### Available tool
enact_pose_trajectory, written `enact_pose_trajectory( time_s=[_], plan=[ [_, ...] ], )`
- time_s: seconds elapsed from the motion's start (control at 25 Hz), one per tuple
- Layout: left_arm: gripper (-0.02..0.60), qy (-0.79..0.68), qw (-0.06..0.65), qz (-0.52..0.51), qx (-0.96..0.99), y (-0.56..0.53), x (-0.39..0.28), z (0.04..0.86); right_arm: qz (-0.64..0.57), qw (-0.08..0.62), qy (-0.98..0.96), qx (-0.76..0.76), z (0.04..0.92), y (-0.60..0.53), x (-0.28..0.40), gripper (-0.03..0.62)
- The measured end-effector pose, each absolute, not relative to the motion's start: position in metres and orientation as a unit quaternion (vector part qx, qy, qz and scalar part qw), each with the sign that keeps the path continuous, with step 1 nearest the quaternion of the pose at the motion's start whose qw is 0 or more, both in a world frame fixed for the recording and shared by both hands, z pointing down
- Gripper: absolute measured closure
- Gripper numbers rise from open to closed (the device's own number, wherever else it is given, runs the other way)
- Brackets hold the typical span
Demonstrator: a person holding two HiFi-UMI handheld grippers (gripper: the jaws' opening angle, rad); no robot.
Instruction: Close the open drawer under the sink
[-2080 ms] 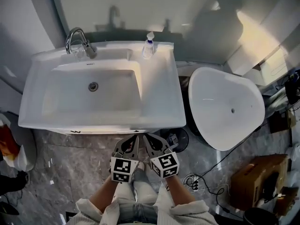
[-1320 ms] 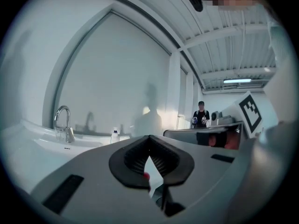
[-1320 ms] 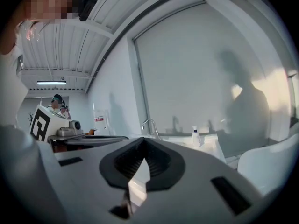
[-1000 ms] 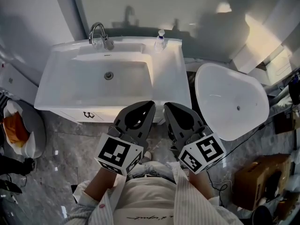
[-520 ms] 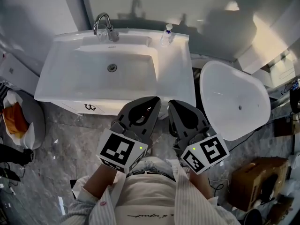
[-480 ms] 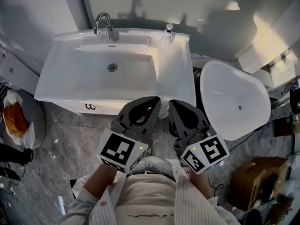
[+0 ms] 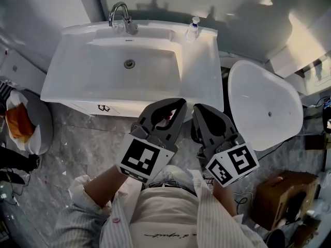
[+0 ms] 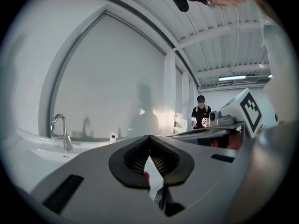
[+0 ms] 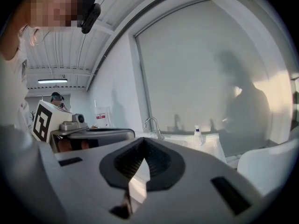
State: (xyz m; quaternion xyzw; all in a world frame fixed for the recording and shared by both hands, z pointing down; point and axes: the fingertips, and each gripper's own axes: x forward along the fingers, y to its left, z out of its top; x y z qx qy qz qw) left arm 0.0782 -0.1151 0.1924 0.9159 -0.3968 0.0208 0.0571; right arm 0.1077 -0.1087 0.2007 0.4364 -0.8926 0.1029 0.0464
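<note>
The white sink point(image 7: 62, 81) fills the top of the head view, with a chrome faucet point(image 7: 120, 14) and a small soap bottle point(image 7: 192, 30) on its back rim. Below its front edge only a narrow strip of the white cabinet front point(image 7: 88, 106) shows; I cannot tell how the drawer stands. My left gripper point(image 7: 179, 104) and right gripper point(image 7: 198, 110) are held side by side at chest height, short of the sink's front edge, both shut and empty. In the left gripper view the left gripper point(image 8: 149, 138) points over the sink; the right gripper point(image 9: 142, 142) does likewise.
A white oval tub point(image 7: 264, 107) stands right of the sink. A cardboard box point(image 7: 282, 195) and cables lie on the marble floor at the lower right. A bin with an orange bag point(image 7: 18, 123) sits at the left. A person point(image 8: 201, 113) stands far off.
Both grippers have come up from low at the cabinet front to chest height, close to the camera. The view has shifted so the sink sits higher in frame.
</note>
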Motion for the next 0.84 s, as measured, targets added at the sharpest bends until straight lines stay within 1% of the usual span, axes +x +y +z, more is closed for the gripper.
enact_pose_trajectory(
  time_s=[0.16, 0.84],
  plan=[
    [0.566, -0.395, 0.046, 0.012, 0.918, -0.119, 0.075, 0.187, 0.105, 0.05, -0.894, 0.432, 0.203, -0.107, 0.105, 0.585],
    [0.566, -0.381, 0.046, 0.024, 0.923, -0.12, 0.063, 0.189, 0.105, 0.06, -0.896, 0.427, 0.209, -0.109, 0.096, 0.585]
  ],
)
